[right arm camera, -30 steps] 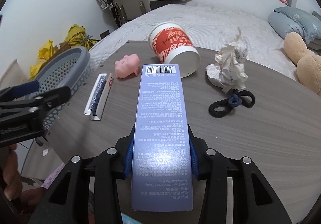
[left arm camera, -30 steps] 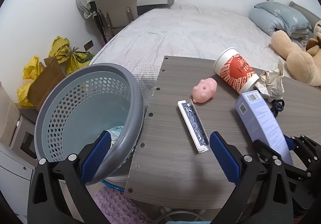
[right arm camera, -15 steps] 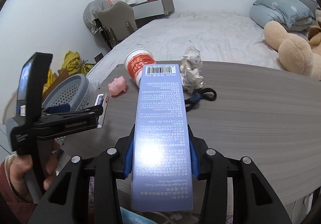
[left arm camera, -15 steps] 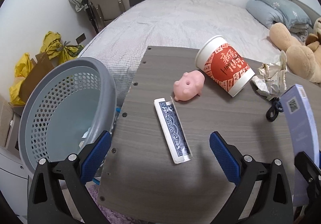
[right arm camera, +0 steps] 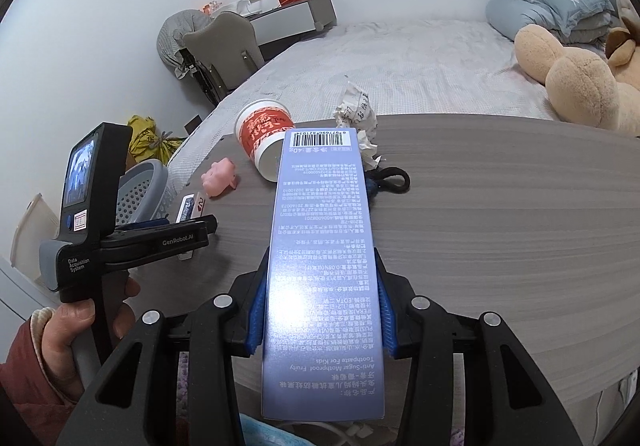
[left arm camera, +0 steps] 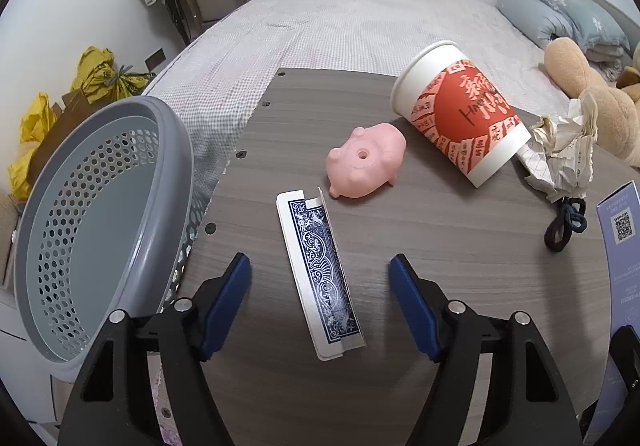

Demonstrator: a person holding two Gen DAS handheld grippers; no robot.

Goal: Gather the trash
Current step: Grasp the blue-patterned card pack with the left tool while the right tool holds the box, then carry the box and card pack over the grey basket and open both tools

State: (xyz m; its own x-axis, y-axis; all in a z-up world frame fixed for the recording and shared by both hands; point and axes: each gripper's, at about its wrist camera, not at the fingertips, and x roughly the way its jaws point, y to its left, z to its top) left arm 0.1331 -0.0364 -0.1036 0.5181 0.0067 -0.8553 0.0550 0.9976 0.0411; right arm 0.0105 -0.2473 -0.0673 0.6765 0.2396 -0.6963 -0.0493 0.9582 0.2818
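My right gripper is shut on a lilac toothpaste box and holds it above the table's near edge; the box also shows at the right edge of the left wrist view. My left gripper is open over the table, its jaws on either side of a blue playing-card box. A red and white paper cup lies on its side, with crumpled paper beside it. The grey perforated bin stands at the table's left edge.
A pink toy pig lies by the card box and a black hair tie near the paper. The wood table stands against a bed with pillows and plush toys. Yellow bags lie by the wall.
My left gripper has moved right from over the bin and closer to the table, now over the card box. My right gripper has lifted and pulled back with the toothpaste box.
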